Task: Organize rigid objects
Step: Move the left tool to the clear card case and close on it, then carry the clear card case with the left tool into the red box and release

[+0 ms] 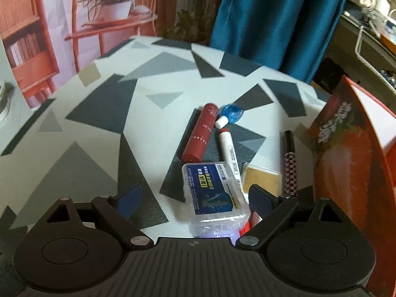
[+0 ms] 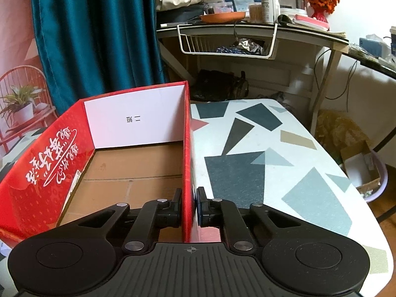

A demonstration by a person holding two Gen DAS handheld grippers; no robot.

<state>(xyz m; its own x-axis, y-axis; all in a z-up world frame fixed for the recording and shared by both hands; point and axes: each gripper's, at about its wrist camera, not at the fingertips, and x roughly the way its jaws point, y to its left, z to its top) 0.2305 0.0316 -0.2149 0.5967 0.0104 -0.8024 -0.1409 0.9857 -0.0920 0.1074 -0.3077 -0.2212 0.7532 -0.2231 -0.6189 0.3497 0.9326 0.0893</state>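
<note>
Nearest the left gripper [image 1: 195,195] lies the clear plastic case [image 1: 212,195], between its wide jaws, long axis pointing away, off-centre rightward on the worktop [image 1: 99,128]. Right gripper [image 2: 189,204] pinches the red box [image 2: 186,148] wall, steadying it.

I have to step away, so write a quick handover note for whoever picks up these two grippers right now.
Right gripper: shut on the red box side wall, steadying it.
Left gripper: open, jaws either side of the clear plastic case, not gripping.
On the table beside the box: red tube, white marker, blue wrapped piece, checkered pen, yellow card.
Done: nothing visible in the box.
Left: all of it, case first.
</note>
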